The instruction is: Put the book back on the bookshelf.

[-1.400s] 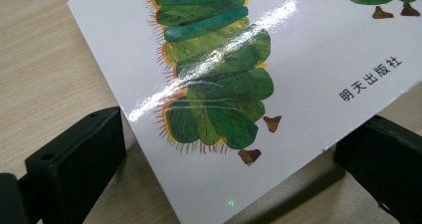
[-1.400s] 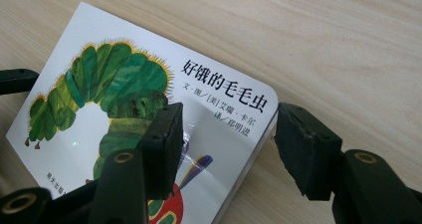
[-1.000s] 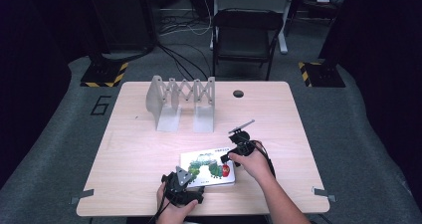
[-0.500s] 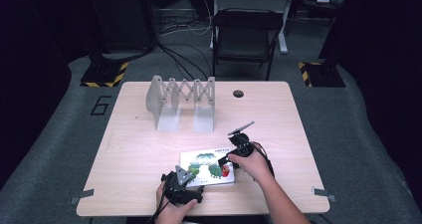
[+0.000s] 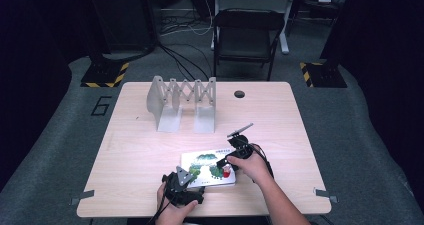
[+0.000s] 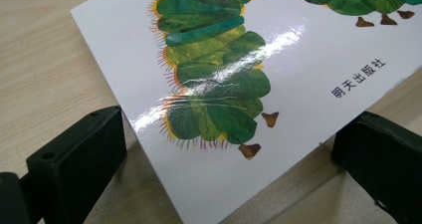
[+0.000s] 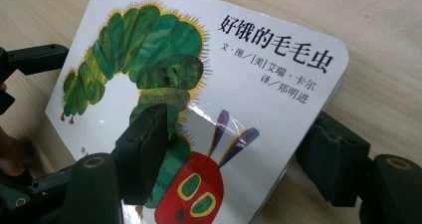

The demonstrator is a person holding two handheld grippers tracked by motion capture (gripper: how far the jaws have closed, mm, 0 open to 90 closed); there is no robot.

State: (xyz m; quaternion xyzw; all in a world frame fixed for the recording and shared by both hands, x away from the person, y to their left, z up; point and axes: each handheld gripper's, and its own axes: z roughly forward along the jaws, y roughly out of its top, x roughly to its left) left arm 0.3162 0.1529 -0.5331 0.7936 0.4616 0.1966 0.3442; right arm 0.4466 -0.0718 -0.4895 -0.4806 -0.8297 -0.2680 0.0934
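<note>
The book (image 5: 207,167) lies flat near the surface's (image 5: 140,150) front edge. The left tool (image 6: 224,149) stands apart, straddling the book's near-left corner without pressing it. The right tool (image 7: 234,159) has just been opening across the book's right edge, one jaw over the cover. Bare surface stretches toward the folding rack (image 5: 182,102), well apart.

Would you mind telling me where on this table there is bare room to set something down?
The table is bare along its left side, from the grey folding rack down to the near edge, and on the right past the round hole. It is crowded front and centre, around the picture book and both hands.
</note>
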